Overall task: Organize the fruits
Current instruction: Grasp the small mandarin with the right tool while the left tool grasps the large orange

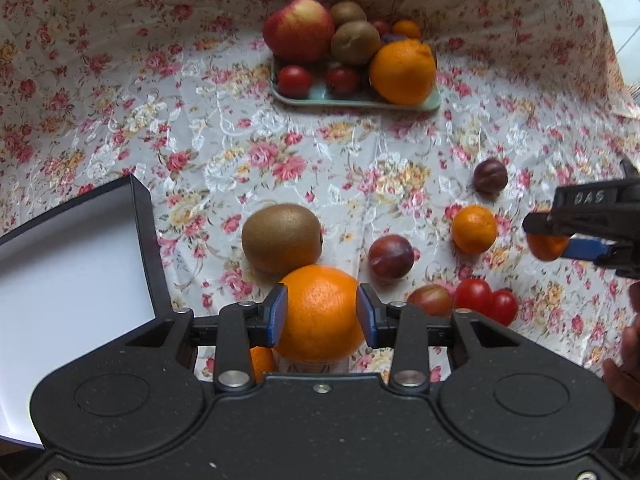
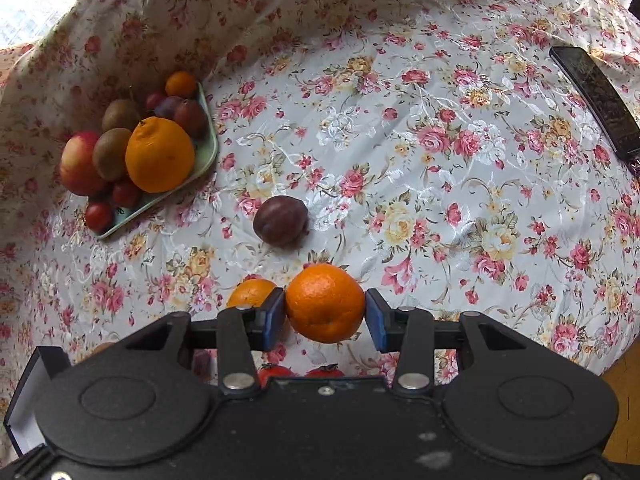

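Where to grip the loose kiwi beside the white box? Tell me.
Take the kiwi across its short middle, coming from above: it lies on its side, long axis left-right. The big orange in the left gripper crowds its near side.

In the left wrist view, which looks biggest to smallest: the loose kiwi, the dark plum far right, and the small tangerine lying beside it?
1. Kiwi, clearly the largest.
2. Tangerine.
3. Dark plum, smallest, though it lies a little farther from the camera, so its gap to the tangerine is unsure.

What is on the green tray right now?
The green tray holds an apple, two kiwis, a large orange, cherry tomatoes, plums and a small orange; anything beneath them is hidden.
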`<state>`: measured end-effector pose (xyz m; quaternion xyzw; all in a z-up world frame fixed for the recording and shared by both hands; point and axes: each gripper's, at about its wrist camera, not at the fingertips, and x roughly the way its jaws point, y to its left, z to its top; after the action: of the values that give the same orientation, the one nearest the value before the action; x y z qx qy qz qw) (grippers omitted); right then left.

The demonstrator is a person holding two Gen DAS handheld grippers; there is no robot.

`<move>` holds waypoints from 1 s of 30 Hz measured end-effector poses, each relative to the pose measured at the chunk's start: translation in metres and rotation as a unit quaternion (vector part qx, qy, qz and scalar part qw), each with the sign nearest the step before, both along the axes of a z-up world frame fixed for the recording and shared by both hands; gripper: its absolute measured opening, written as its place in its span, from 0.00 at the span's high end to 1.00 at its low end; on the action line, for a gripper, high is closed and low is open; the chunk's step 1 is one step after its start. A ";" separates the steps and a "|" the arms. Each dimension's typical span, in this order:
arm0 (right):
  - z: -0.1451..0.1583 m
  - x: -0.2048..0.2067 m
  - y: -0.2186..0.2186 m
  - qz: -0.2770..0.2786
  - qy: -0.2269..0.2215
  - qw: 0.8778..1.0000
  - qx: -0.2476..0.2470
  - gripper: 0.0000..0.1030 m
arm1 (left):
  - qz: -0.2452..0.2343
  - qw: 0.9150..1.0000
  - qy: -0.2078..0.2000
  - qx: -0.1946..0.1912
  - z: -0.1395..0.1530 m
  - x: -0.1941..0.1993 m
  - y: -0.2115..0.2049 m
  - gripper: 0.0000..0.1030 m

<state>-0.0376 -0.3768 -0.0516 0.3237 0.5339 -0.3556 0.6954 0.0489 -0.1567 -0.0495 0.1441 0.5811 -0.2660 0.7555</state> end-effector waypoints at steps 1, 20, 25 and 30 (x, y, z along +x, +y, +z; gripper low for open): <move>0.001 -0.001 0.000 0.000 -0.001 1.000 0.001 0.58 | 0.001 1.000 -0.008 0.007 -0.002 -0.002 -0.001 0.53; 0.011 -0.006 0.012 0.031 -0.008 0.999 -0.033 0.58 | 0.021 0.998 -0.034 0.050 -0.019 -0.006 -0.017 0.34; 0.013 -0.009 0.012 0.037 -0.011 0.999 -0.033 0.58 | 0.037 0.997 -0.022 0.065 -0.025 -0.002 -0.015 0.35; 0.017 -0.011 0.012 0.042 -0.015 0.998 -0.046 0.58 | 0.028 0.998 -0.018 0.053 -0.019 -0.003 -0.013 0.37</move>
<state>-0.0484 -0.3652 -0.0344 0.2733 0.5200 -0.3453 0.7318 0.0457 -0.1701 -0.0689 0.1725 0.5844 -0.2102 0.7645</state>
